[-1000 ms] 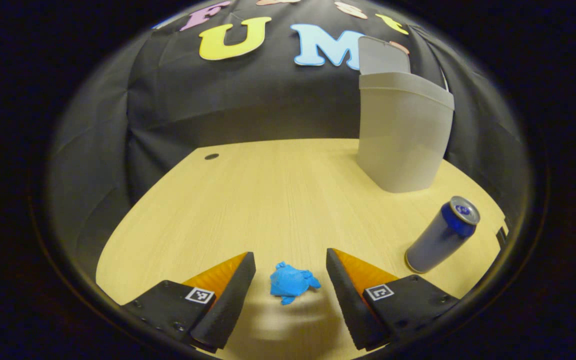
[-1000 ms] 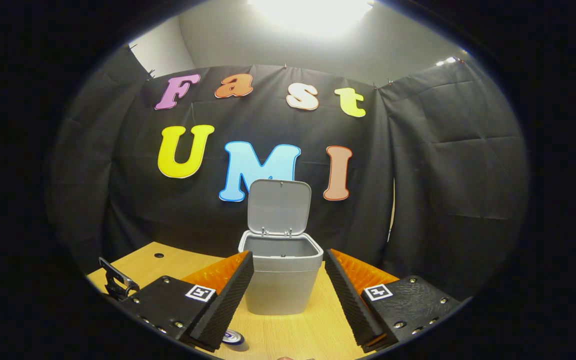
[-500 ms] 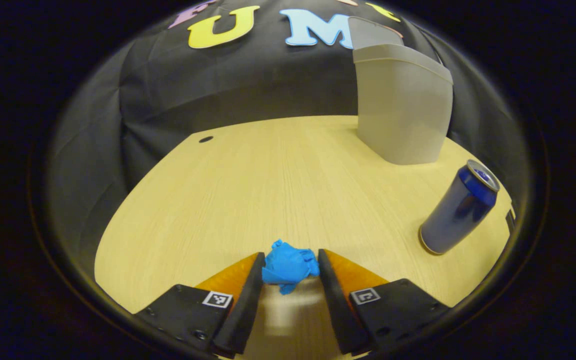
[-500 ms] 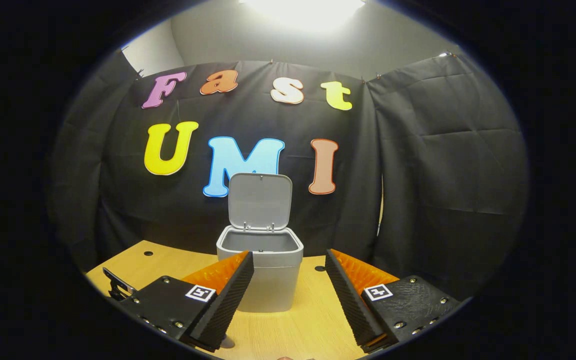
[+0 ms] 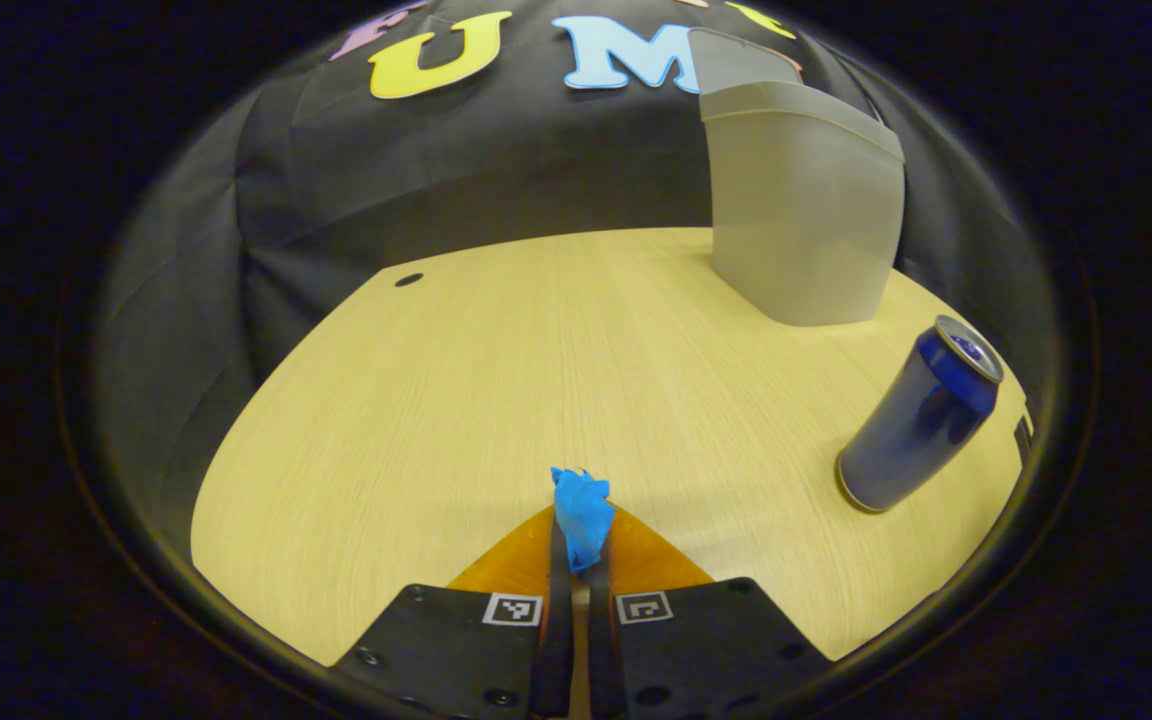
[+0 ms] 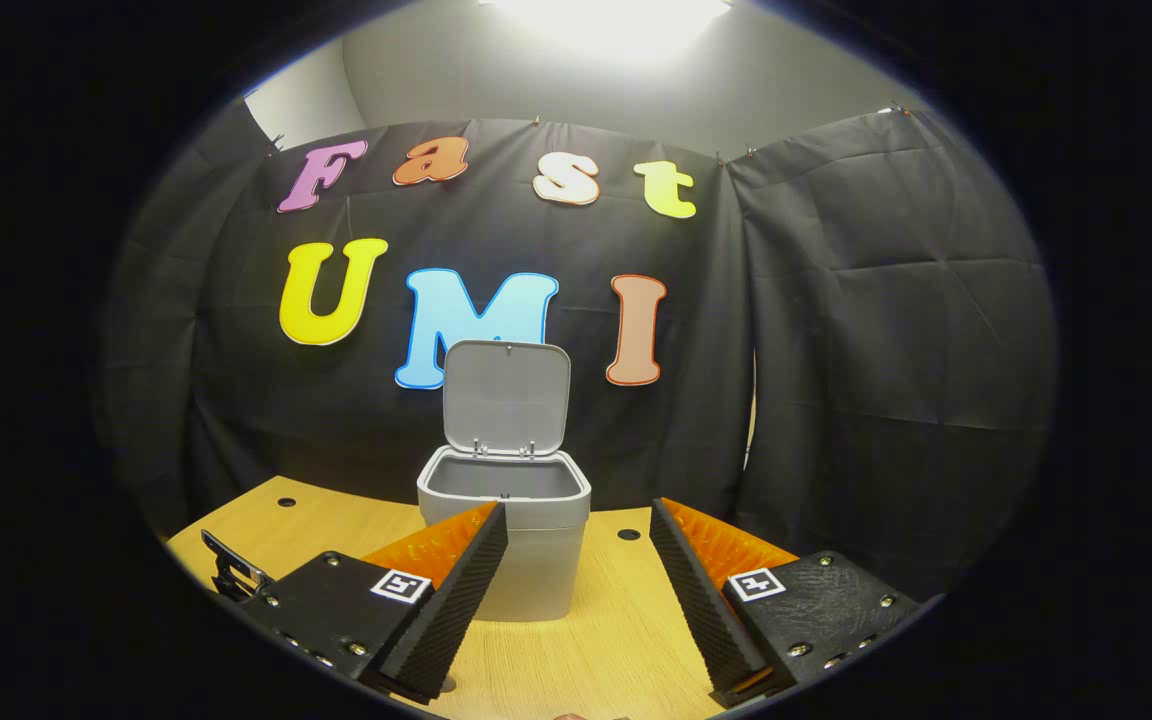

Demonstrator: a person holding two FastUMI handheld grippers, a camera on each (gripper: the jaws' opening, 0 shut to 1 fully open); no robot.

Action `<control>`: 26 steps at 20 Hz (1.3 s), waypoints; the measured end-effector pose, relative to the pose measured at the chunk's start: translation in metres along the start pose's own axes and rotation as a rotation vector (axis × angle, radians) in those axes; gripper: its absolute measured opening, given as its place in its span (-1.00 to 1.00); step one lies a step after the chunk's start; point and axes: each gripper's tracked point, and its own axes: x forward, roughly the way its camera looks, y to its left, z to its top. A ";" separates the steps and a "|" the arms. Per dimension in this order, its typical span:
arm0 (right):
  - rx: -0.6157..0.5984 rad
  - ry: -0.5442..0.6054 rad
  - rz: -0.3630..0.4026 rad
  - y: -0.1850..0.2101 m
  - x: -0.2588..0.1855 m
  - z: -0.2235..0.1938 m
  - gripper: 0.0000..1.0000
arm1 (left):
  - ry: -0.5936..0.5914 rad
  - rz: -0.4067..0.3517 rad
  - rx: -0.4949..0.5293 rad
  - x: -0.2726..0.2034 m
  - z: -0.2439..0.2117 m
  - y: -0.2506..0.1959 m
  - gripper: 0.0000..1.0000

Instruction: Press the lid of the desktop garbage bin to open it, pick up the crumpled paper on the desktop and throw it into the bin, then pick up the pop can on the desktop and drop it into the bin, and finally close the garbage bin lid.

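In the left gripper view, the left gripper [image 5: 579, 560] sits low over the near edge of the wooden desktop [image 5: 496, 380], its two fingers drawn together and clenched on the crumpled paper [image 5: 581, 510], a blue wad squeezed narrow between them with its top poking out beyond the tips. The pop can [image 5: 921, 415] stands upright near the right edge of the desktop, well apart from the paper. Beyond it, toward the far right corner, stands the grey garbage bin [image 5: 801, 210], with its lid [image 5: 731, 62] raised behind the rim. A small dark hole [image 5: 408, 280] marks the far left part of the desktop, close to the black cloth wall [image 5: 456, 170].

In the right gripper view, the right gripper [image 6: 576, 575] is held above the desktop [image 6: 616, 650] with its fingers spread wide and nothing between them. Straight ahead, the garbage bin [image 6: 526, 560] stands near the far edge, its lid [image 6: 506, 395] tipped up and back, leaving the mouth open. A second dark hole [image 6: 628, 535] lies just right of the bin. A black metal part [image 6: 231, 570] juts in at the lower left; what it is cannot be told.
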 end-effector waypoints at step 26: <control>-0.009 -0.093 0.068 -0.024 0.027 0.012 0.85 | -0.490 -0.170 -0.065 -0.112 0.298 -0.104 -0.71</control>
